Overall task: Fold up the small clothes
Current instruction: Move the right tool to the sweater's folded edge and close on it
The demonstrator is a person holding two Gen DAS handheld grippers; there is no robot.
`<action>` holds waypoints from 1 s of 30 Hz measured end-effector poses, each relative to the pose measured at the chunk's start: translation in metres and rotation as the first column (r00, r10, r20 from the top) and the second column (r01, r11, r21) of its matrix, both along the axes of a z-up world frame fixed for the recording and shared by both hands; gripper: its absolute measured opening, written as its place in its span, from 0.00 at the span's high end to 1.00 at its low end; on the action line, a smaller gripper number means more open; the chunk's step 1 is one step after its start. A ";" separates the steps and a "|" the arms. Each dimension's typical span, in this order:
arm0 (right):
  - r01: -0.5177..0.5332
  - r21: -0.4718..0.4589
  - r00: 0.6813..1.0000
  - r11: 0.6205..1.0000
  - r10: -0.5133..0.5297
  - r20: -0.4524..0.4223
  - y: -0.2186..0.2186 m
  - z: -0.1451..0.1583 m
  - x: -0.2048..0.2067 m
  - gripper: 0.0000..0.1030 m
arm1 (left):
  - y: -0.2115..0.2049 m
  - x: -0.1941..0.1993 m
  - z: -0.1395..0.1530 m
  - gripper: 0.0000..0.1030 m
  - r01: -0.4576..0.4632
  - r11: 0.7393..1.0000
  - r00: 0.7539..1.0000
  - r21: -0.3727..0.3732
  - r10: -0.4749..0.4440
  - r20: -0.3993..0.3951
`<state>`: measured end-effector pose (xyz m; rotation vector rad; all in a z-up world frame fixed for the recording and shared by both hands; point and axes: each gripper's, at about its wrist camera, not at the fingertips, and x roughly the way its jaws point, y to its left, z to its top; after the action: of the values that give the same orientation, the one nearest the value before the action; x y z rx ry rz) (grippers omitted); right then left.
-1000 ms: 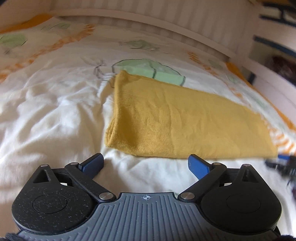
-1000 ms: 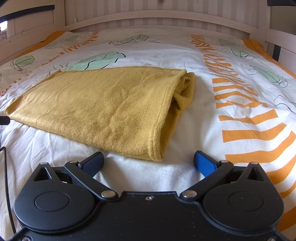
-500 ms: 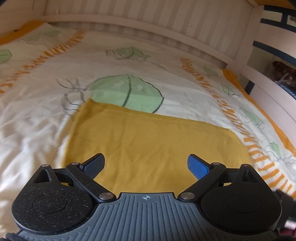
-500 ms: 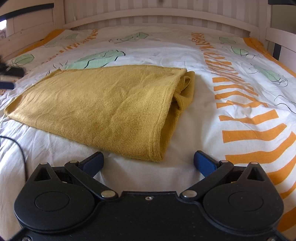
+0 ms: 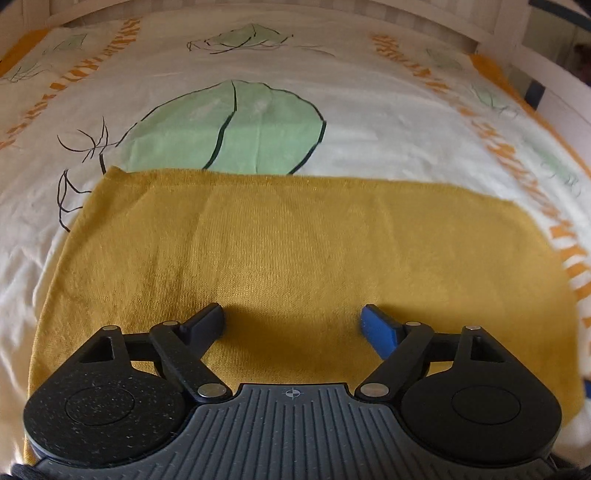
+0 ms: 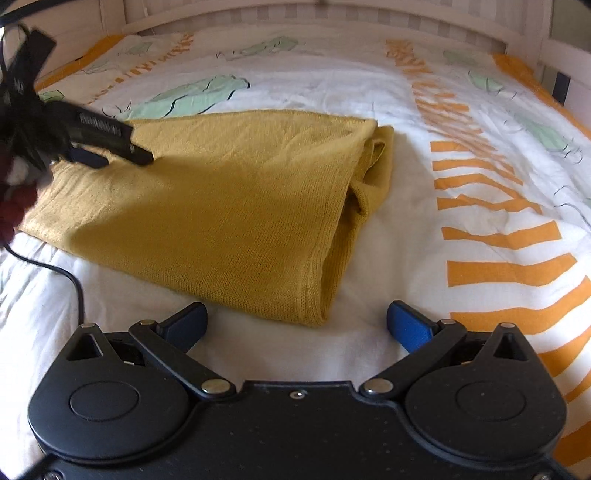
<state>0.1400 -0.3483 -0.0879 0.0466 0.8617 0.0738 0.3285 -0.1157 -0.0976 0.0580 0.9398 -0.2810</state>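
A mustard-yellow knit garment [image 5: 295,258] lies folded flat on the bed. My left gripper [image 5: 293,325] is open and hovers just above the garment's near part, casting a shadow on it. In the right wrist view the same garment [image 6: 221,199] shows its folded layers at the right end. My right gripper [image 6: 295,325] is open and empty over the white sheet, just short of the garment's near corner. The left gripper [image 6: 110,147] shows there blurred, over the garment's left end.
The bed has a white duvet [image 5: 369,129] printed with green leaves and orange stripes. A white slatted bed rail [image 6: 295,14] runs along the far side. A black cable [image 6: 70,280] trails over the sheet at the left.
My left gripper has moved forward and risen over the garment, from its near-left edge to above it. My right gripper has hardly moved. Both have stayed open.
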 end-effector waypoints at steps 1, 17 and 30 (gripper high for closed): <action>-0.005 0.019 1.000 1.000 0.005 -0.021 -0.003 0.002 0.003 0.00 | -0.001 -0.001 -0.001 0.20 0.009 1.000 1.000 0.015 -0.009 0.002; 0.287 0.723 0.958 0.628 -0.178 -0.226 -0.121 -0.009 0.031 0.00 | -0.011 0.005 -0.003 0.14 0.018 0.997 0.999 0.072 -0.015 -0.039; 0.194 0.781 0.980 0.594 -0.147 -0.132 -0.108 -0.019 0.082 0.00 | -0.015 0.009 -0.004 0.12 0.017 0.997 0.999 0.081 -0.013 -0.045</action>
<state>0.2222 -0.4560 -0.1066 0.9910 0.8153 0.2759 0.3376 -0.1307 -0.1016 0.1345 0.9948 -0.2587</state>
